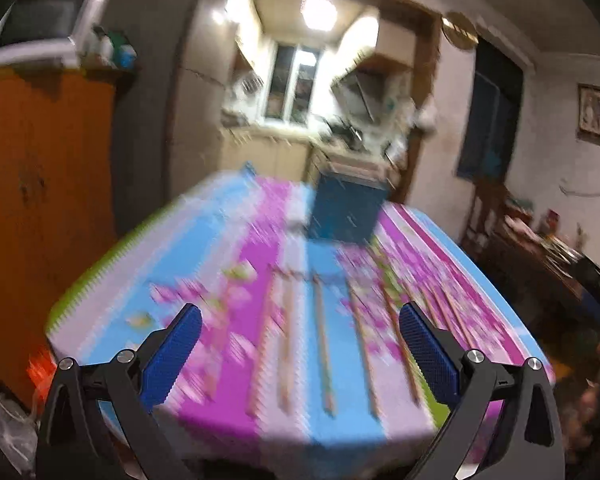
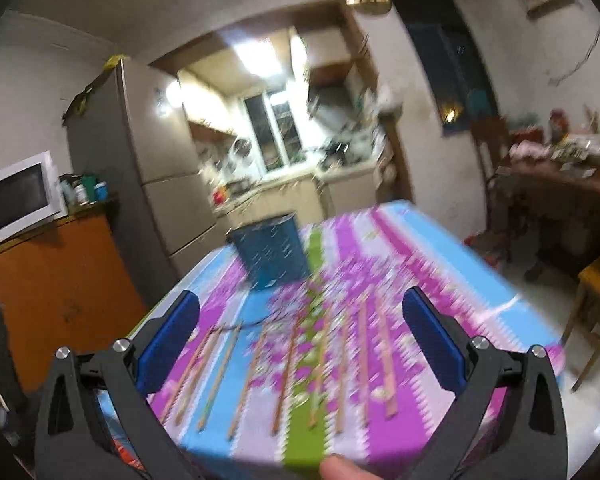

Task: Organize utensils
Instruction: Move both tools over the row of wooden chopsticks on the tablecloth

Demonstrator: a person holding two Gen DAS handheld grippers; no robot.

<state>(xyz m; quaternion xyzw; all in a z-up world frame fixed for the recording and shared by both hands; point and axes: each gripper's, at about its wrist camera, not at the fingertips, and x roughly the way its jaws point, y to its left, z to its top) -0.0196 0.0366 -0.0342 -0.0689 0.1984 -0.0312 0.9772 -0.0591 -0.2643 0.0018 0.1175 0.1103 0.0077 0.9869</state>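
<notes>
Several wooden chopsticks [image 1: 324, 344] lie side by side on a table with a striped pink, blue and green cloth [image 1: 236, 264]. A dark blue holder [image 1: 346, 210] stands at the table's far end. My left gripper [image 1: 300, 314] is open and empty, held above the near edge over the chopsticks. In the right wrist view the chopsticks [image 2: 288, 376] lie between the pads of my right gripper [image 2: 300, 300], which is open and empty above them. The blue holder [image 2: 270, 250] stands beyond, left of centre. Both views are blurred.
An orange cabinet [image 1: 44, 208] with a white microwave [image 1: 44, 24] stands to the left. A grey fridge [image 2: 140, 160] is behind the table. A dark side table [image 2: 560, 184] and wooden chairs [image 2: 596, 312] stand to the right. A fingertip [image 2: 340, 468] shows at the bottom edge.
</notes>
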